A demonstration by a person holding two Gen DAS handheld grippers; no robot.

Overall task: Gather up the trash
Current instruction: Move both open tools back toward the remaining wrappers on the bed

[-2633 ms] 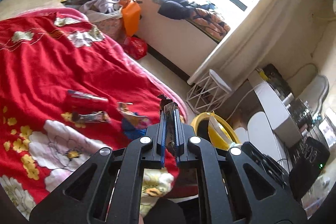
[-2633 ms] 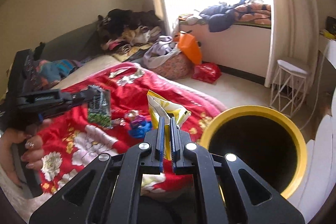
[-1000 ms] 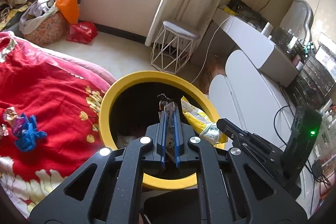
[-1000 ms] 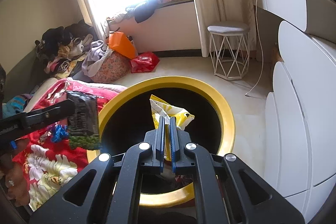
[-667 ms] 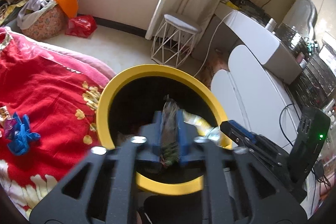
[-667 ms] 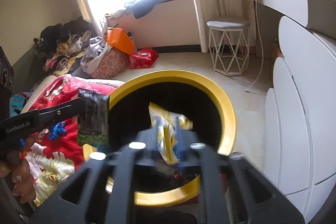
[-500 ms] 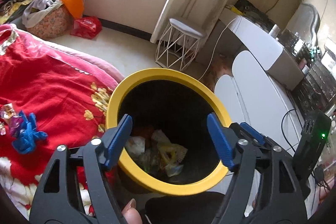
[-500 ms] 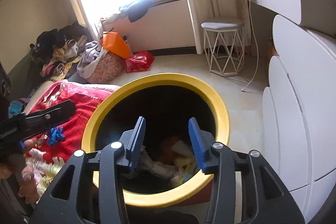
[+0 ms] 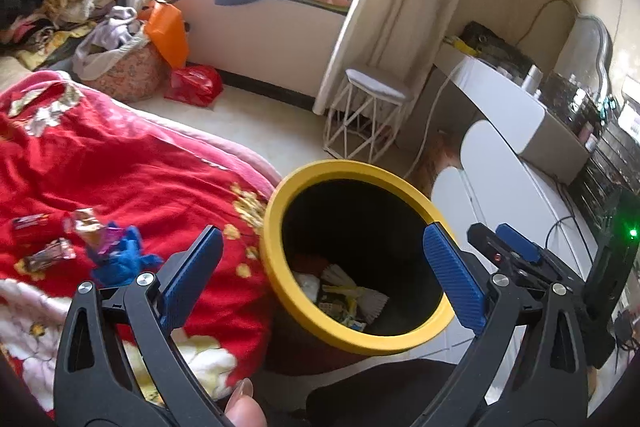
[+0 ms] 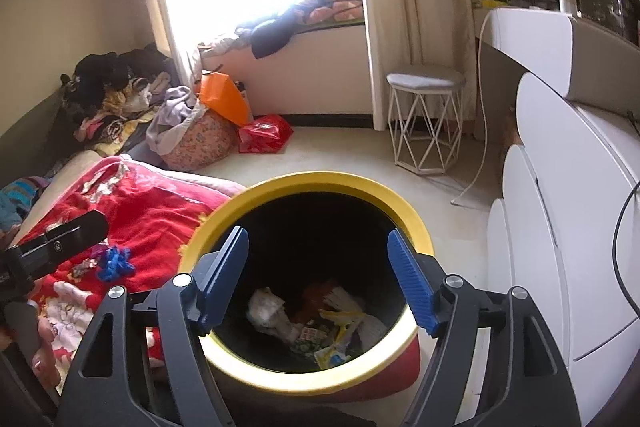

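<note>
A yellow-rimmed bin (image 9: 280,195) stands on the floor beside the bed and shows in the right wrist view (image 10: 328,181) too. Wrappers and paper (image 10: 320,323) lie at its bottom. My left gripper (image 9: 324,275) is open and empty, above the bin's near rim. My right gripper (image 10: 320,279) is open and empty, right over the bin's mouth. Several wrappers (image 9: 92,227) and a blue scrap (image 9: 120,259) lie on the red flowered blanket (image 9: 120,167), left of the bin.
A white wire stool (image 9: 368,119) stands by the curtain. White drawers (image 10: 568,227) and a desk run along the right. A red bag (image 9: 196,85), an orange bag (image 9: 168,31) and a laundry basket (image 10: 196,143) sit under the window.
Both grippers carried wrappers from the bed to over the bin, then opened. The dark wrapper and the yellow packet dropped into the bin. The left view has since swung back left.
</note>
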